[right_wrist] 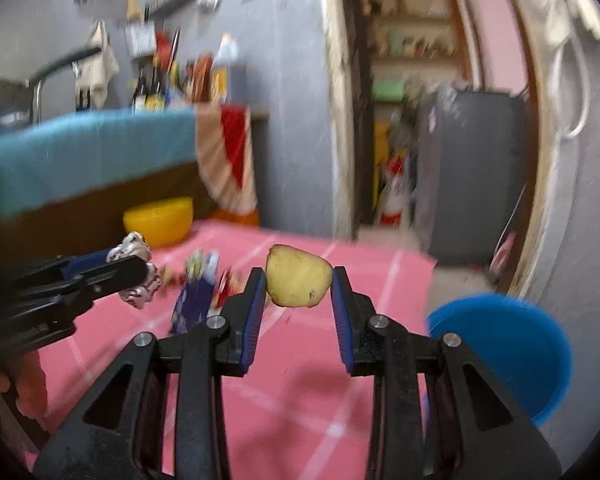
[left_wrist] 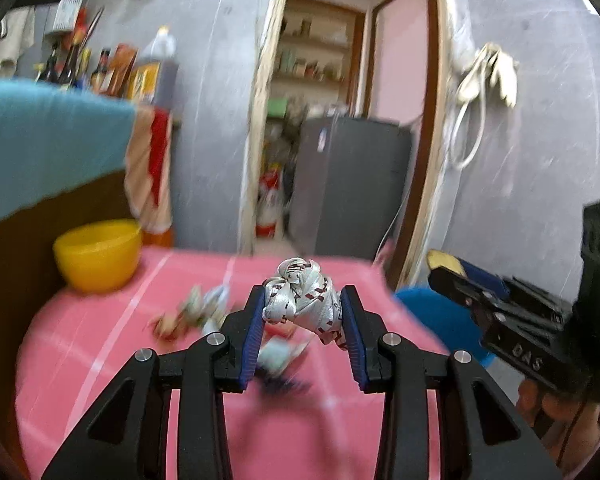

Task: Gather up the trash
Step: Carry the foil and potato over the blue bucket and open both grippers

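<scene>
Our left tongs (left_wrist: 303,304) pinch a crumpled wrapper (left_wrist: 300,296) — a white, shiny wad with dark red print, squeezed between the ribbed blue pads (left_wrist: 256,328). Our right tongs (right_wrist: 299,284) pinch a peel (right_wrist: 298,282), a flat yellowish scrap with small brown specks and a ragged lower edge, held up above the mat. From the left view the right tongs show off to the side, well apart, with the yellow scrap at their tip.

Below both lies a pink mat (left_wrist: 100,340) with thin pale lines. On it, just past the left tongs, we see a blurred litter pile (left_wrist: 192,312) — scraps in red, green and white, plus a dark blue packet (right_wrist: 192,300). A yellow bowl (left_wrist: 98,254), smooth and round, sits at the mat's far left edge beside a brown bed frame under a teal sheet (left_wrist: 40,140). A blue bucket (right_wrist: 504,352), plastic and open, stands off the mat's right edge, near the right tongs. Beyond, a grey wall, a doorway and a grey fridge (left_wrist: 352,184).
</scene>
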Motion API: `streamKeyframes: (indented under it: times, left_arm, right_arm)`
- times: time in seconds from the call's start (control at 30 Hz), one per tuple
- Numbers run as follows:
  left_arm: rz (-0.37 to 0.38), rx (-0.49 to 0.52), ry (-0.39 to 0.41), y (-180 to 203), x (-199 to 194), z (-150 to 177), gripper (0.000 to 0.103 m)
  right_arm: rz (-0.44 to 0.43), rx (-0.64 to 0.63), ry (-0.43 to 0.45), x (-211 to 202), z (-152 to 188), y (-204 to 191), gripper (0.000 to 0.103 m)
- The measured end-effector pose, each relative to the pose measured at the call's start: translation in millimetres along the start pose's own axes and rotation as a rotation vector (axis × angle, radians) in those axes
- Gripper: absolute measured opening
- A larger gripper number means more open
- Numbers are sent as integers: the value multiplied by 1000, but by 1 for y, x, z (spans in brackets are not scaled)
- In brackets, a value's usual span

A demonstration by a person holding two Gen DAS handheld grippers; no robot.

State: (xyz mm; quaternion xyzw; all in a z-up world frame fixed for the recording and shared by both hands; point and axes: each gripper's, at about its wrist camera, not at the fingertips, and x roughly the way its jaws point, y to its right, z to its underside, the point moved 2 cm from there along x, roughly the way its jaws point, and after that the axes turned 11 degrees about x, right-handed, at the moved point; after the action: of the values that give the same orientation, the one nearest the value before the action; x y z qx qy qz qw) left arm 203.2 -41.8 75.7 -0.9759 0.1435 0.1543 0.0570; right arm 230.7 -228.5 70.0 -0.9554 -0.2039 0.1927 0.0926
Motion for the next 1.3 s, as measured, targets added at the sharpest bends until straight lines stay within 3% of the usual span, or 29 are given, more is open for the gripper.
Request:
streamKeyframes:
  times: [0.33, 0.43, 0.63, 0.93, 1.1, 1.3]
  left_arm:
    - [81, 18, 213, 57, 21, -54, 33]
    - [114, 23, 246, 76, 32, -68, 33]
    - [175, 26, 259, 109, 67, -85, 33]
    - [238, 33, 113, 140, 127, -82, 33]
    - [280, 21, -58, 148, 167, -67, 33]
    - [323, -15, -207, 148, 198, -48, 34]
  right_arm:
    - [170, 27, 343, -71, -45, 50, 53]
    - [227, 46, 392, -84, -53, 68, 53]
    - [314, 99, 406, -97, -62, 111, 53]
    - [375, 192, 276, -76, -55, 165, 53]
    - [377, 258, 150, -54, -43, 186, 53]
    - [376, 320, 43, -35, -31, 205, 53]
